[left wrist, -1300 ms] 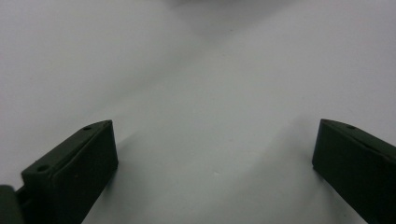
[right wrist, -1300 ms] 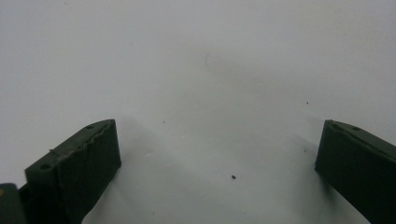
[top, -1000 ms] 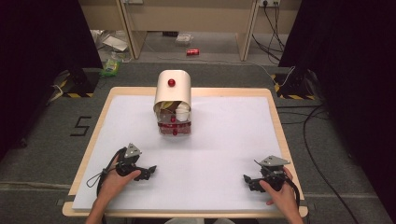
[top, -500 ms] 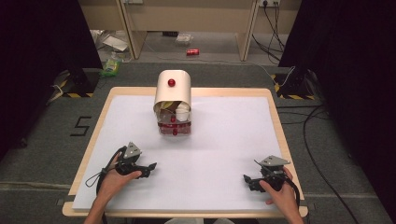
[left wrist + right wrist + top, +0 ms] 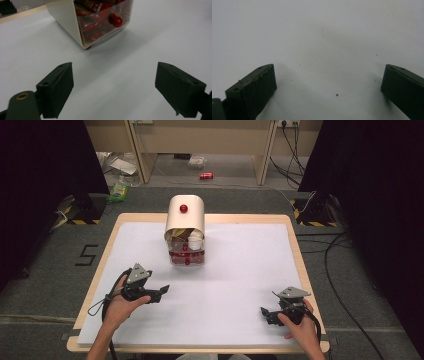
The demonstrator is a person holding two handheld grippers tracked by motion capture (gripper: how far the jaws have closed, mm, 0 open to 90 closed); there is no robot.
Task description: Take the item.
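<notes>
Your table (image 5: 240, 320) is the biggest thing here, a wooden top covered by a white sheet, and it stands on grey carpet with cables trailing off to the right. Toward the far middle of the sheet sits the cream box (image 5: 185, 222) with a rounded top and a red knob on its front; below that front a clear drawer (image 5: 187, 256) packed with red packets faces you, carrying its own red knob (image 5: 115, 20). In the left gripper view the box stands just ahead of the jaws, up and a little left of centre, well apart from them. Your left gripper (image 5: 161, 292) hovers over the near left part of the sheet, angled toward the box; its jaws have just been closing a little, yet they stand wide with nothing but white sheet between them. Your right gripper (image 5: 265, 312) rests near the front right corner, far from the box, its jaws also spread wide over bare sheet. Each gripper carries a grey plate on top and a black cable trailing back past your hand.
</notes>
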